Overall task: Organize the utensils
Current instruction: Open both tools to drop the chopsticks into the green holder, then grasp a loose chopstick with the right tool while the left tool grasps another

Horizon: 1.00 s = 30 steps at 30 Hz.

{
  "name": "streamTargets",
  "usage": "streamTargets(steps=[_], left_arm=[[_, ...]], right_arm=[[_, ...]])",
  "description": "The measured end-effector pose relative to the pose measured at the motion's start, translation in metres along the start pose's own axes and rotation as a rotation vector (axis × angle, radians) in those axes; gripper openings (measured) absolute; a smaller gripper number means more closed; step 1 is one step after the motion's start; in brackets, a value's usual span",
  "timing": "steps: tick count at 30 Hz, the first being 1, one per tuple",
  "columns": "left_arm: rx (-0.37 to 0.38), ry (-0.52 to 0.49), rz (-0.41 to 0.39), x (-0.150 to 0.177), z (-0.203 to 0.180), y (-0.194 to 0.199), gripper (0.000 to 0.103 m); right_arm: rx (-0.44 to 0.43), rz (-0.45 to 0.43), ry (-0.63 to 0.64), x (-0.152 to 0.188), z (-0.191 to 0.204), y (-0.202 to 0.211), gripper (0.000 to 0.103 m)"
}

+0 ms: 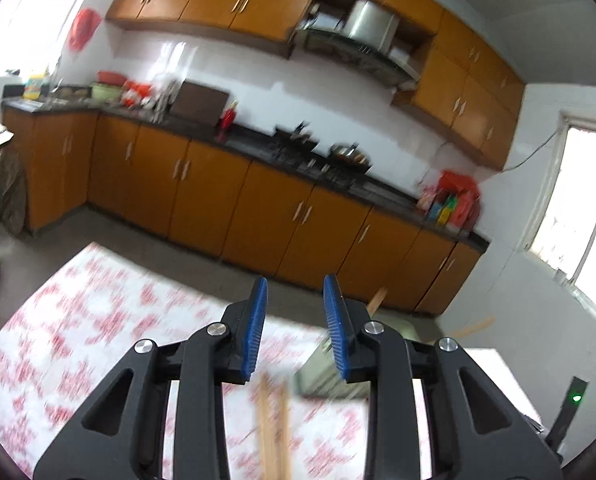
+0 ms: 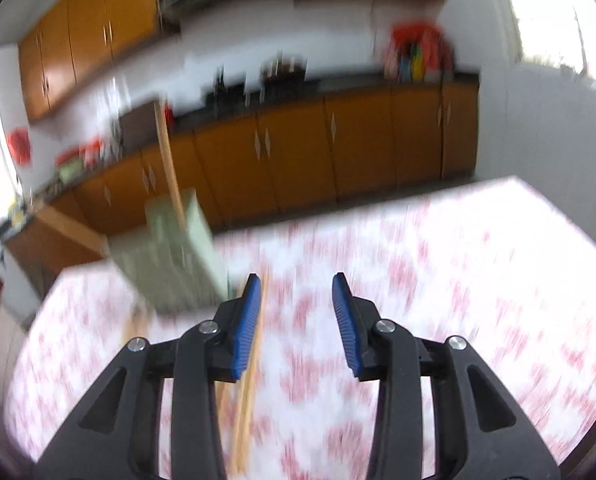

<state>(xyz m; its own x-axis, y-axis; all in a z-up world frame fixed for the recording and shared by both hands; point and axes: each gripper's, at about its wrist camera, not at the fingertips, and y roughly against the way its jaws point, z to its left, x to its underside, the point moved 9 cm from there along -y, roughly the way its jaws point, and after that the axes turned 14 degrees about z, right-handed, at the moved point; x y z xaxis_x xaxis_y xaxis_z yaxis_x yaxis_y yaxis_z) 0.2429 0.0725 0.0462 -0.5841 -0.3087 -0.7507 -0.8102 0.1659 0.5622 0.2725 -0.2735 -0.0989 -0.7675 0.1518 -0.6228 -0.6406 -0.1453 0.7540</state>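
Both my left tongs [image 1: 293, 326] and right tongs [image 2: 295, 322] gape wide, holding nothing. Wooden chopsticks [image 2: 249, 380] lie on the tabletop [image 2: 438, 280] beside the pale green utensil holder [image 2: 169, 264]. With everything blurred, I could misjudge and knock the holder over.

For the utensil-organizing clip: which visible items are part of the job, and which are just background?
Part of the job:
- wooden sticks on the table
- pale green holder with a wooden stick standing in it
- left gripper and right gripper, both open and empty

Background:
- patterned tablecloth
- orange cabinets
- countertop clutter
- range hood
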Motion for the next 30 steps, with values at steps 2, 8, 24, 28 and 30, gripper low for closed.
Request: streamTargets(steps=[2, 8, 24, 28, 30], left_arm=[[-0.046, -0.014, 0.048, 0.023, 0.013, -0.011, 0.029], [-0.119, -0.055, 0.213, 0.098, 0.041, -0.041, 0.029], [-0.083, -0.087, 0.36, 0.159, 0.037, -0.066, 0.03], [-0.041, -0.116, 0.403, 0.17, 0.024, -0.074, 0.03], [-0.028, -0.133, 0.425, 0.175, 0.017, -0.078, 0.03]], right_arm=[[-0.032, 0.108, 0.004, 0.029, 0.005, -0.031, 0.022], [-0.092, 0.26, 0.033, 0.073, 0.03, -0.081, 0.019], [0.187, 0.245, 0.05, 0.066, 0.005, -0.092, 0.008], [0.194, 0.237, -0.069, 0.062, -0.026, -0.089, 0.008], [0.186, 0.235, -0.072, 0.062, -0.03, -0.088, 0.008]])
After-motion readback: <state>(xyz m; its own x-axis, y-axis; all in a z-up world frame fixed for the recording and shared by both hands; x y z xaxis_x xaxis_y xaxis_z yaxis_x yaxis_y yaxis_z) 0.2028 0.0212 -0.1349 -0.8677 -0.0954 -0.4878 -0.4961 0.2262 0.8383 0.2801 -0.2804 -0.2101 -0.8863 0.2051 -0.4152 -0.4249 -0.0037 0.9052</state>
